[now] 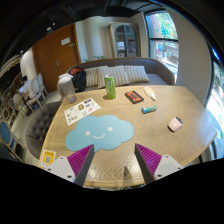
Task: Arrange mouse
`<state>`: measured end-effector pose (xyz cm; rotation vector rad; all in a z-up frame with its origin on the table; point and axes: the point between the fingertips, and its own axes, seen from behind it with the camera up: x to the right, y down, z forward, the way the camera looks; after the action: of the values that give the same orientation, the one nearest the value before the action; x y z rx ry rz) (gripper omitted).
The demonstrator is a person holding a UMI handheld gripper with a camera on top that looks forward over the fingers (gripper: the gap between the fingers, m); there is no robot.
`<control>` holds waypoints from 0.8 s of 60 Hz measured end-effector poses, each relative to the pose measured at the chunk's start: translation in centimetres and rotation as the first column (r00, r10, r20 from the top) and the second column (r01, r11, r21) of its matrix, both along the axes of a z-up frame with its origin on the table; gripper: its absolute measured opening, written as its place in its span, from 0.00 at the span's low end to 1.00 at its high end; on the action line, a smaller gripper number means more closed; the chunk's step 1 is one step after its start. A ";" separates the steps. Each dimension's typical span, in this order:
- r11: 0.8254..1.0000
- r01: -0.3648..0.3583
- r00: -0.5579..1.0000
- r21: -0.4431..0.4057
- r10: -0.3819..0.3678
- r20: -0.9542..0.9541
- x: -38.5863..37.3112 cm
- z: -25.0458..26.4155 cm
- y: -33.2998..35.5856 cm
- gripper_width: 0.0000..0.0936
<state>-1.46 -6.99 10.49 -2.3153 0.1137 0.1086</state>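
Observation:
My gripper (114,162) is open and empty, its purple pads (80,160) wide apart above the near part of a wooden table (170,145). A light blue cloud-shaped mouse mat (100,130) lies just ahead of the fingers, slightly to the left. A small pale pinkish object (175,124), possibly the mouse, lies on the table beyond the right finger. I cannot tell its shape for sure.
Farther on the table are a green bottle (110,87), a printed sheet (80,110), a dark book (134,97), a small teal object (148,109) and a yellow card (48,157) near the left finger. A grey sofa (125,72) stands behind, a chair (35,125) at the left.

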 end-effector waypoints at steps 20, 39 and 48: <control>0.998 0.060 0.997 -0.026 -0.059 0.053 10.7 -3.6 -1.9 0.90; 0.996 0.075 0.997 -0.039 -0.073 0.032 24.3 -10.6 4.1 0.89; 0.997 0.064 0.997 -0.032 -0.062 0.045 27.1 -12.2 6.8 0.87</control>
<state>25.64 -0.21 -1.75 -2.3437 0.1671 0.0243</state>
